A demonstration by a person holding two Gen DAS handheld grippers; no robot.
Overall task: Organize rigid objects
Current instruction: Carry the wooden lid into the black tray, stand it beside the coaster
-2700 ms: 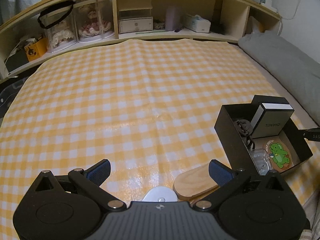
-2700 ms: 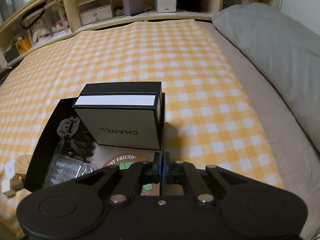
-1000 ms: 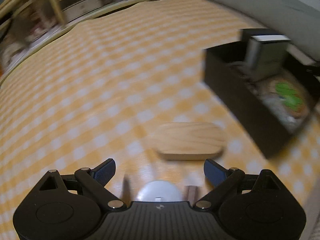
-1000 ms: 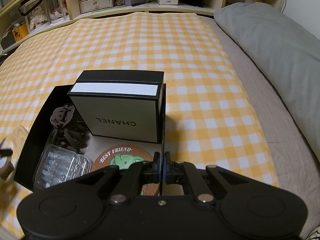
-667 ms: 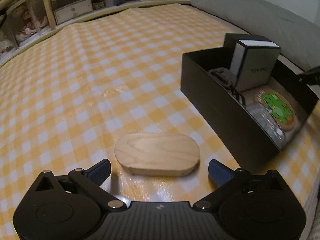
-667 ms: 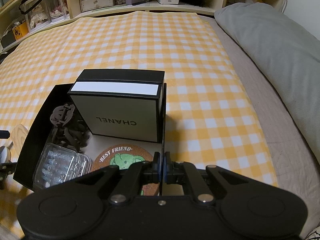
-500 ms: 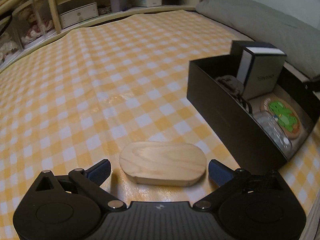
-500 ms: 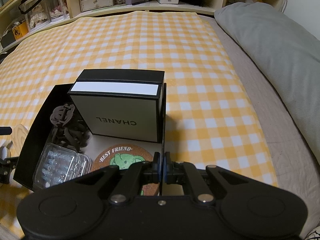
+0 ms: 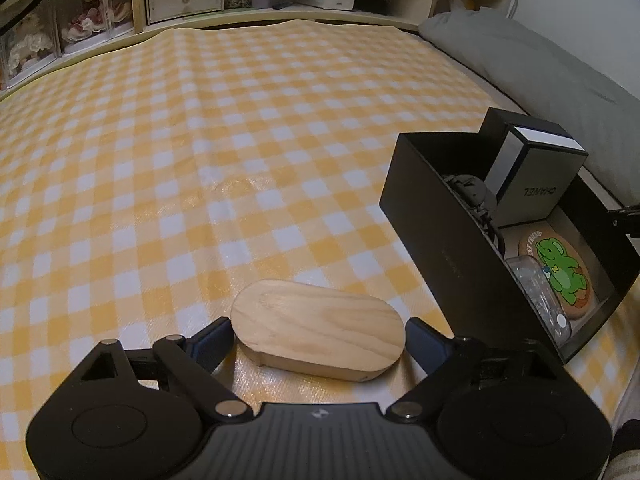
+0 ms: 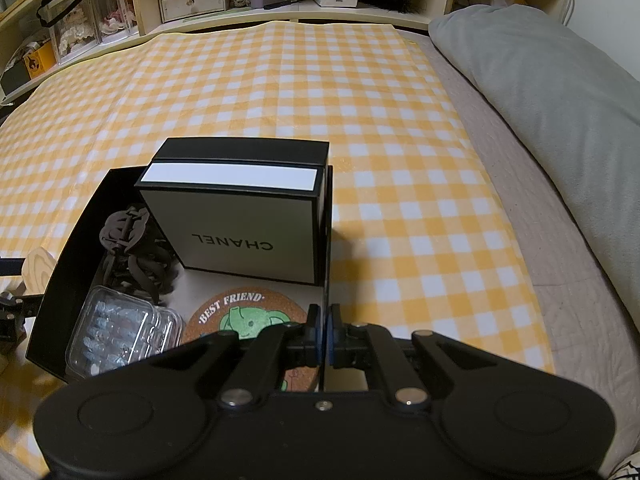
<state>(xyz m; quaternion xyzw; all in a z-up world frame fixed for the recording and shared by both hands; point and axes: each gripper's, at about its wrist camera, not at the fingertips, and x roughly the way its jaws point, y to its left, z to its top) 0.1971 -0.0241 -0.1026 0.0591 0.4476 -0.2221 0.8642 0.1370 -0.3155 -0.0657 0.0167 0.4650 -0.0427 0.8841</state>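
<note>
Just in front of the left hand-held gripper (image 9: 318,338), the oval wooden block (image 9: 318,330) lies flat on the checked cloth (image 9: 240,140) of the bed, its long axis running crosswise between the closing jaws, which flank its rounded ends without clearly pressing yet. Beyond it to the right, the black box (image 10: 52,300) already holds a clear case, a dark clip, a coaster and a white box, so the block looks like the last piece left out. The right hand-held gripper (image 10: 323,334) is clamped on the box's near wall.

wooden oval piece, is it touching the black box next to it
Apart. In the left wrist view a strip of checked cloth shows between the wooden oval piece and the black box.
</note>
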